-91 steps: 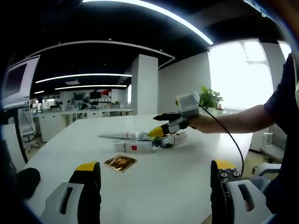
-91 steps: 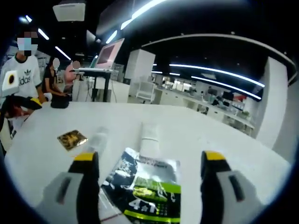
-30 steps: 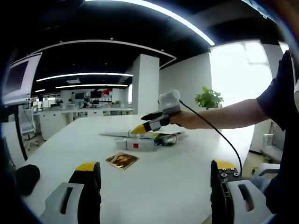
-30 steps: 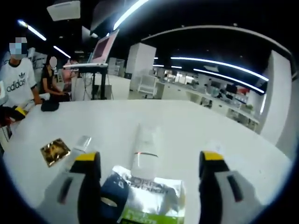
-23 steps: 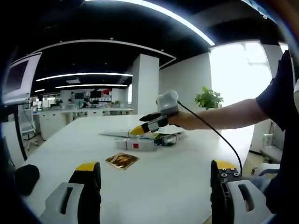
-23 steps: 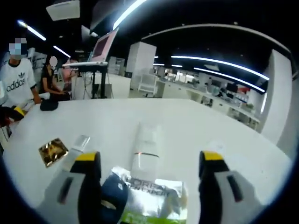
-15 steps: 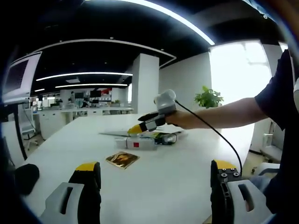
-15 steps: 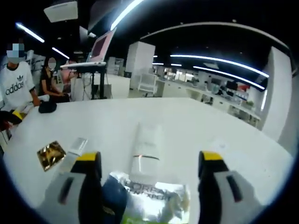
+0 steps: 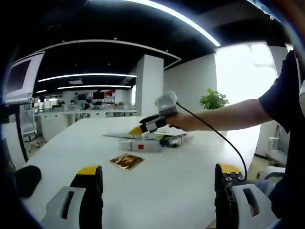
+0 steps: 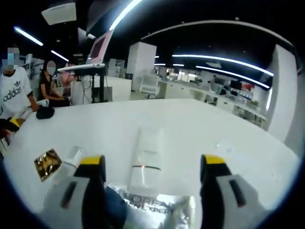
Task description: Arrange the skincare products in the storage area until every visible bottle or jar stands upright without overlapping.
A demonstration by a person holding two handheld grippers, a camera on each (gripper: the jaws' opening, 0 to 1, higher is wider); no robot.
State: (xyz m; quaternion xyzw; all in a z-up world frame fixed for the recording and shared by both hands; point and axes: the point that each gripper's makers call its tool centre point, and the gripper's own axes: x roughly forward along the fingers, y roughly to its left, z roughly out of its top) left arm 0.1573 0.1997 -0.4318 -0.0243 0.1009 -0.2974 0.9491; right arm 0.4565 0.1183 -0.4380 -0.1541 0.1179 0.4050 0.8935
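Skincare items lie flat in a loose cluster mid-way across the white tabletop [image 9: 181, 176]: a white tube with a red mark [image 9: 139, 145], a silver foil L'Oreal pouch with a green band [image 10: 157, 210], a long white plastic tube [image 10: 148, 160] beyond it, and a small gold foil sachet [image 9: 127, 161] a little apart on the near side. In the right gripper view the right gripper [image 10: 152, 179] hangs low over the cluster with its jaws wide apart, the pouch between and below them and the long white tube straight ahead. The left gripper [image 9: 155, 183] waits well back from the items, its jaws also spread and empty.

Judging from this, nothing stands upright yet, and the reach in hand is aimed at the long white tube. To do it well, the jaws should straddle the tube's stiffer cap end rather than its soft body, and clear the pouch's edge so it is not dragged along. Then lift, rotate cap-down and set it on bare tabletop beside the others.
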